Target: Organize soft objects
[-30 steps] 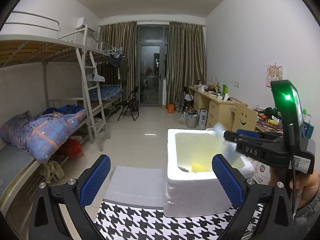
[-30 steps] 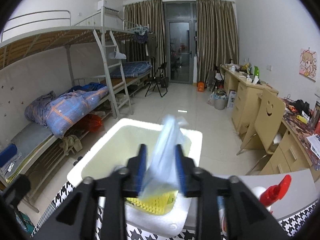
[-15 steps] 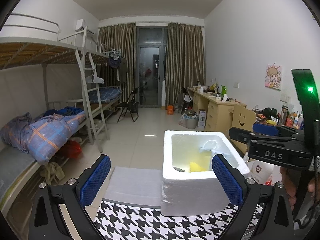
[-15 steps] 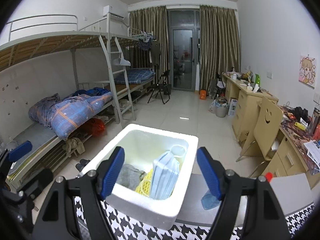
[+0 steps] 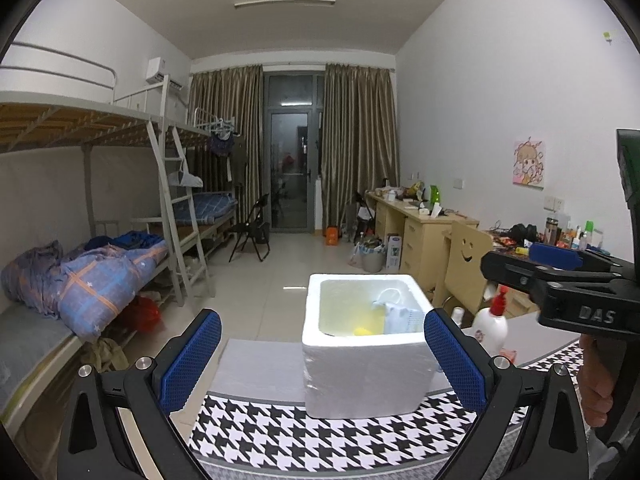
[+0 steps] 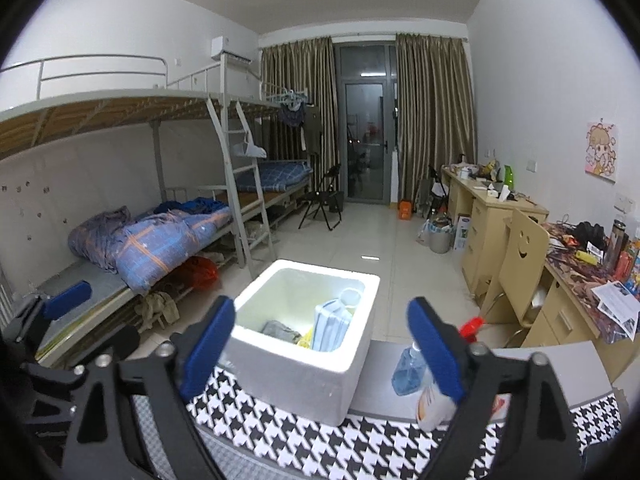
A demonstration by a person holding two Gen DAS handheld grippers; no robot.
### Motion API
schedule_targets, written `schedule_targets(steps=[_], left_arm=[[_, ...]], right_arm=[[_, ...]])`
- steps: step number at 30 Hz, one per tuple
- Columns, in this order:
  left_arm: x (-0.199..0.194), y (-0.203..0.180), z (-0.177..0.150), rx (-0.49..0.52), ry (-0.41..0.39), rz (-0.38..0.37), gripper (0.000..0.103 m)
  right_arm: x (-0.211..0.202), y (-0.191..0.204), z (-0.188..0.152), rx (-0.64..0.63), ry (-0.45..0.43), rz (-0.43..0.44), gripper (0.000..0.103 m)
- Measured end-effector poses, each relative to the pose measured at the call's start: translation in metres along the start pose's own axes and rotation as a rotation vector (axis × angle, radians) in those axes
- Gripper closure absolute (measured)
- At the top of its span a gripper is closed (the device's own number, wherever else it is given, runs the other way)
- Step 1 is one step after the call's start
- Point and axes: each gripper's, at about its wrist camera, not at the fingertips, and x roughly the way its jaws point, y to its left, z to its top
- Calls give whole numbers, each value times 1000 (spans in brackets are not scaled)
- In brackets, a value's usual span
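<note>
A white foam box [image 6: 308,344] stands on the houndstooth cloth [image 6: 360,444]; it also shows in the left wrist view [image 5: 366,364]. Inside it lie a light blue face mask [image 6: 330,326], a yellow soft item [image 6: 305,339] and a grey cloth [image 6: 280,330]. In the left wrist view the mask [image 5: 400,314] leans at the box's right side. My right gripper [image 6: 320,354] is open and empty, just in front of the box. My left gripper [image 5: 320,360] is open and empty, in front of the box. The right gripper's body [image 5: 576,300] shows at the right of the left wrist view.
A spray bottle with a red nozzle [image 5: 491,322] and a blue bottle [image 6: 408,368] stand on the grey table right of the box. A wooden chair [image 6: 520,264] and desks line the right wall. Bunk beds [image 6: 160,240] line the left wall.
My right gripper opened and let go of the blue mask, which now rests in the foam box. It then drew back from the box. The left gripper stayed open.
</note>
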Motion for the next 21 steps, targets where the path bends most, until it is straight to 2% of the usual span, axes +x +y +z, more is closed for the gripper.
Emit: schedule_targets(steps=[4,12,21], left_arm=[[-26,-10,-2,28,-38,-1,1],[-81,-21,-14,16,-101,-45,1],[-118,-26,-45,14,-124,-46,1]], right_arm=[[-29,5,-8,-13,-31,4,1],[-86,16,-35,-19,-72,16,0],[-130,13,-78,-11,-128,-24,0]])
